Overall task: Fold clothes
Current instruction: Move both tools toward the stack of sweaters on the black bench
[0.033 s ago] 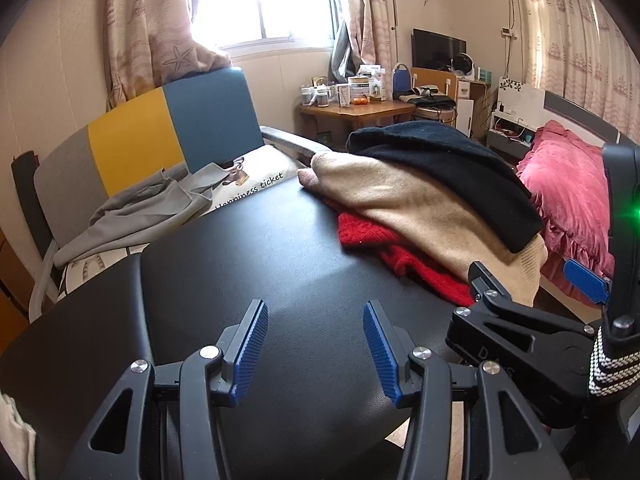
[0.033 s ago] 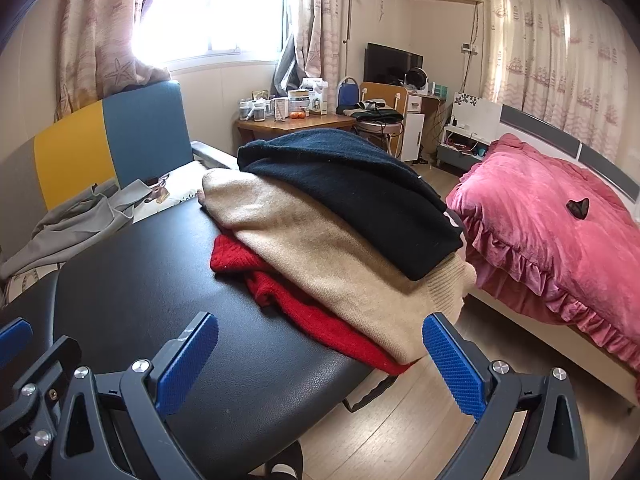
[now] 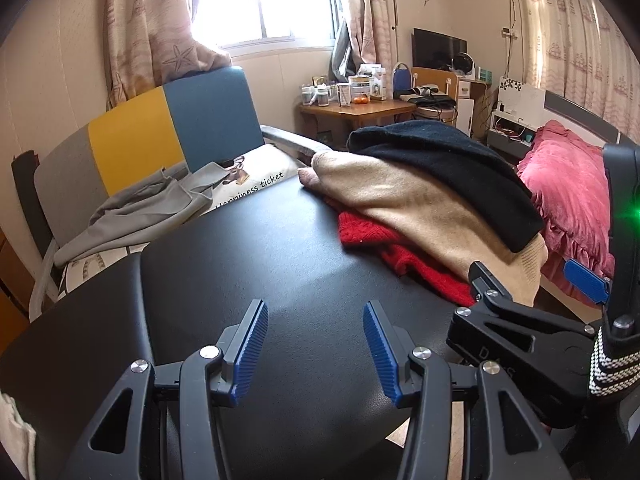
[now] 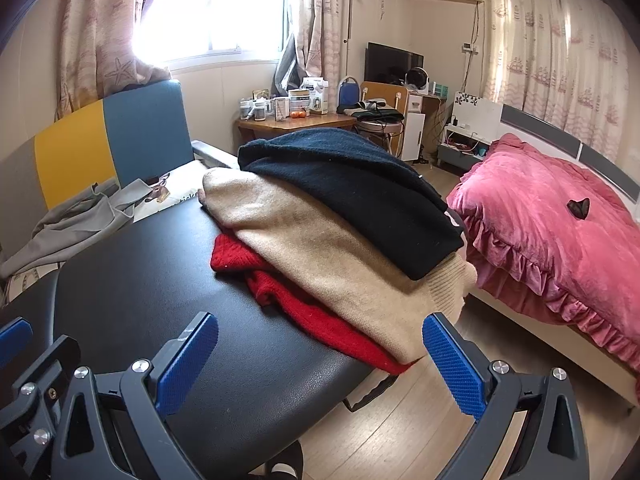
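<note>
Both pairs of blue-padded fingers stand spread apart with nothing between them. In the left wrist view, the left gripper (image 3: pixel 316 348) sits at the bottom centre of the frame above the bare black table (image 3: pixel 248 264), its pads (image 3: pixel 250 350) parted over the dark surface. At the lower right of that same view the right gripper (image 3: pixel 532 292) shows from the side, just beside the near corner of the clothes pile, with one blue pad visible toward the right edge.

In the right wrist view, the right gripper (image 4: pixel 320 364) fills the bottom of the frame, its fingers (image 4: pixel 454 364) set wide, the near end of the pile lying between and beyond them. A bit of the left gripper (image 4: pixel 14 338) peeks in at the lower left edge.

The clothes are stacked in the centre of both views, on the right half of the table: a black sweater (image 4: pixel 352 196) on top, a beige sweater (image 4: pixel 320 256) beneath it, and a red sweater (image 4: pixel 296 304) at the bottom, its edge hanging off the table's near corner. A grey garment (image 3: pixel 144 212) lies crumpled on the sofa (image 3: pixel 168 128) at the left. A pink bed (image 4: pixel 552 232) fills the right side.
</note>
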{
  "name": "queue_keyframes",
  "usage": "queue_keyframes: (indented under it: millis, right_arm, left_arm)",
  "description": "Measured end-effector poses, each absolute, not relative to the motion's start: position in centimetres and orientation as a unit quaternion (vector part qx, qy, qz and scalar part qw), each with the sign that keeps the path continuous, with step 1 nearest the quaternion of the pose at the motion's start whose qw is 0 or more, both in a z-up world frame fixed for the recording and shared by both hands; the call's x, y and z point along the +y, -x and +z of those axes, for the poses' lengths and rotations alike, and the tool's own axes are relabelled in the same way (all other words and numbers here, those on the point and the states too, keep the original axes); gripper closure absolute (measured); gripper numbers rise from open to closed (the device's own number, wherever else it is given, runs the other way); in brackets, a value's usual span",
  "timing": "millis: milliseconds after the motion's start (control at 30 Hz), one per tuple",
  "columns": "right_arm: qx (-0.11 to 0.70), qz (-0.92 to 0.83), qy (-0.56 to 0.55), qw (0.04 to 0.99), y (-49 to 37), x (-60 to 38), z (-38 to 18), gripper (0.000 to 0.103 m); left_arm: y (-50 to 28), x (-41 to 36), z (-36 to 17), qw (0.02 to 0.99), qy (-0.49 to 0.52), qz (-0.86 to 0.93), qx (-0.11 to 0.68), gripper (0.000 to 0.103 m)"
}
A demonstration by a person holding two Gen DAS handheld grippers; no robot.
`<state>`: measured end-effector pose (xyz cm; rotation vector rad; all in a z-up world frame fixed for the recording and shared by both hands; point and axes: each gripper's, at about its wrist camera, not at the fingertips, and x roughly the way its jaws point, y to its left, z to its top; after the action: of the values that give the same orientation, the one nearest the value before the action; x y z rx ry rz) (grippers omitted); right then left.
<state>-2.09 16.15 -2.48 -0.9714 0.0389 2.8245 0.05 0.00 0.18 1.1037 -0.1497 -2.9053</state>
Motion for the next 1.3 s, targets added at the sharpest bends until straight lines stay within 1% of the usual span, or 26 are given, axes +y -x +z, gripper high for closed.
queue_keyframes:
  millis: [100,300,400,467,567,633,733,767,800,833,867,900,967,1067,1100,1167,1233,1300]
  right_arm:
    - [0.013,0.943,0.325,0.076,2.2,16.1,-2.6,0.000]
    - [0.015,0.943,0.325,0.074,2.3,15.9,-3.0,0.000]
    - [0.014,0.942,0.327,0.072,1.9,15.5,-3.2,0.000]
    - [0.013,0.941,0.331,0.065,2.1,15.5,-3.4,0.000]
    - [0.022,0.946,0.322,0.031,1.7,15.5,-3.5,0.000]
    - [0.034,0.946,0.321,-0.005,1.7,15.4,-4.0,0.000]
    - [0.094,0.927,0.354,-0.083,2.8,16.5,-5.8,0.001]
    - [0.121,0.920,0.358,-0.107,3.1,17.3,-6.6,0.008]
    - [0.135,0.915,0.362,-0.115,3.5,18.1,-7.0,0.025]
    - [0.148,0.911,0.365,-0.122,3.9,18.8,-7.5,0.033]
    - [0.160,0.906,0.369,-0.130,4.6,19.6,-7.7,0.039]
    - [0.171,0.901,0.373,-0.139,5.3,20.3,-7.9,0.039]
    - [0.124,0.913,0.368,-0.129,7.0,21.0,-6.5,0.039]
    - [0.044,0.930,0.350,-0.105,9.7,21.8,-4.0,0.035]
    - [0.013,0.937,0.337,-0.093,10.7,21.9,-3.0,0.027]
    - [-0.066,0.945,0.315,-0.050,12.9,22.0,-1.5,0.015]
    - [-0.117,0.942,0.314,-0.024,15.8,22.9,-1.0,0.014]
    - [-0.130,0.935,0.331,0.003,18.7,24.5,-1.2,0.014]
  left_arm:
    - [-0.2,0.1,0.5,0.016,-0.352,-0.934,-0.049,0.052]
    - [-0.1,-0.5,-0.8,0.013,-0.364,-0.930,-0.043,0.052]
    - [-0.1,-1.3,-0.7,-0.010,-0.381,-0.924,-0.023,0.052]
    - [0.1,-1.9,-1.6,-0.032,-0.401,-0.916,-0.006,0.050]
    - [0.4,-3.0,-4.1,-0.050,-0.438,-0.897,0.015,0.050]
    - [0.3,-3.9,-5.7,-0.044,-0.452,-0.891,0.016,0.050]
    - [-0.2,-6.1,-7.9,-0.041,-0.467,-0.883,0.016,0.050]
    - [-0.4,-6.9,-8.5,-0.039,-0.470,-0.882,0.018,0.050]
    - [-0.7,-7.9,-9.0,-0.034,-0.471,-0.881,0.022,0.050]
    - [-1.0,-8.9,-9.4,-0.031,-0.473,-0.880,0.030,0.051]
    - [-1.4,-10.1,-9.9,-0.031,-0.476,-0.878,0.042,0.050]
    - [-1.8,-11.2,-10.3,-0.031,-0.479,-0.876,0.051,0.050]
    - [-2.2,-13.4,-11.1,-0.018,-0.488,-0.871,0.062,0.050]
    - [-3.1,-16.6,-12.0,-0.005,-0.502,-0.860,0.088,0.050]
    - [-3.4,-17.6,-12.3,-0.002,-0.506,-0.857,0.099,0.050]
    - [-3.9,-19.3,-12.5,0.002,-0.505,-0.855,0.118,0.050]
    - [-4.3,-20.4,-12.6,0.006,-0.503,-0.854,0.133,0.050]
    - [-4.6,-21.2,-12.7,0.007,-0.502,-0.853,0.145,0.050]
